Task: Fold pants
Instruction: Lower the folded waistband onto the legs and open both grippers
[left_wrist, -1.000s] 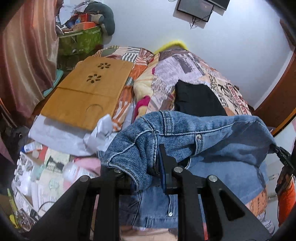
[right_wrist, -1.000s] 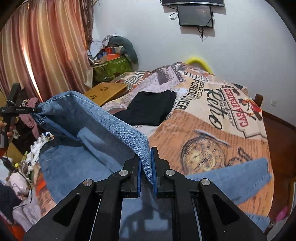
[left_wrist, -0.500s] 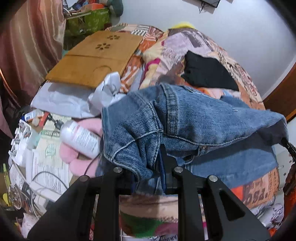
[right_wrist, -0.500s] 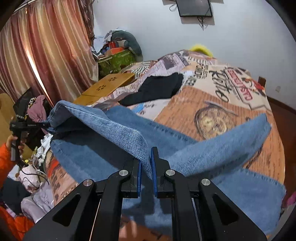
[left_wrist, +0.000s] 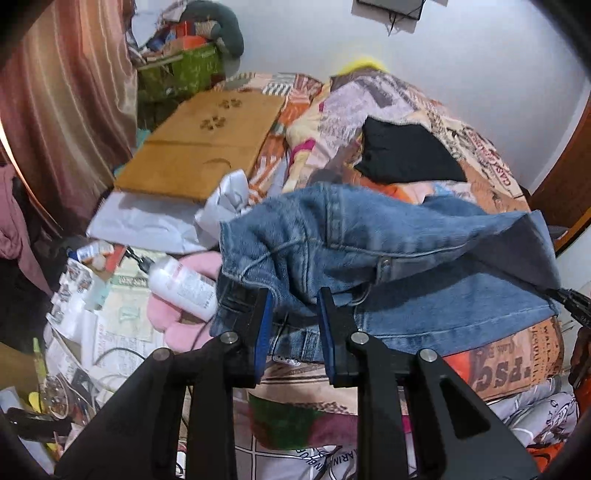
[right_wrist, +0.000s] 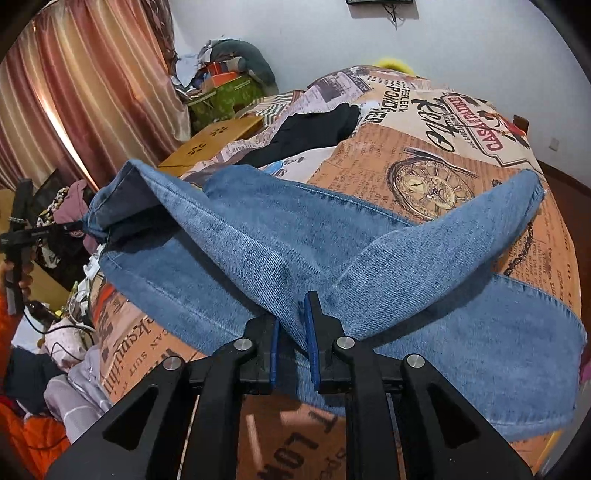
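Both of my tongs have spread apart since half a second ago, when each was pinched shut on denim. My left gripper (left_wrist: 294, 325) now stands wide open, its blue-padded fingers (left_wrist: 264, 325) on either side of the waistband of the blue denim jeans (left_wrist: 369, 243); cloth hangs in the gap, but the pads do not press on it. My right gripper (right_wrist: 291, 339) is parted by a narrower gap, and a fold of the jeans (right_wrist: 295, 251) runs down between its fingers, loose rather than clamped as far as I can tell.

The jeans lie across the near part of the bed with the newspaper-print orange and cream cover (right_wrist: 436, 155). In the right wrist view the legs spread out toward the right, one hem reaching the far right by the printed clock, and the waist end rises in a peak at the left. A black folded garment (left_wrist: 402, 153) lies farther up the bed, well apart from the jeans. At the left, beside the bed, sits a flat wooden lap tray with paw-shaped cutouts (left_wrist: 199, 144), and nearer, a white plastic bottle (left_wrist: 181, 286) rests on a pink cushion just beside the waistband.
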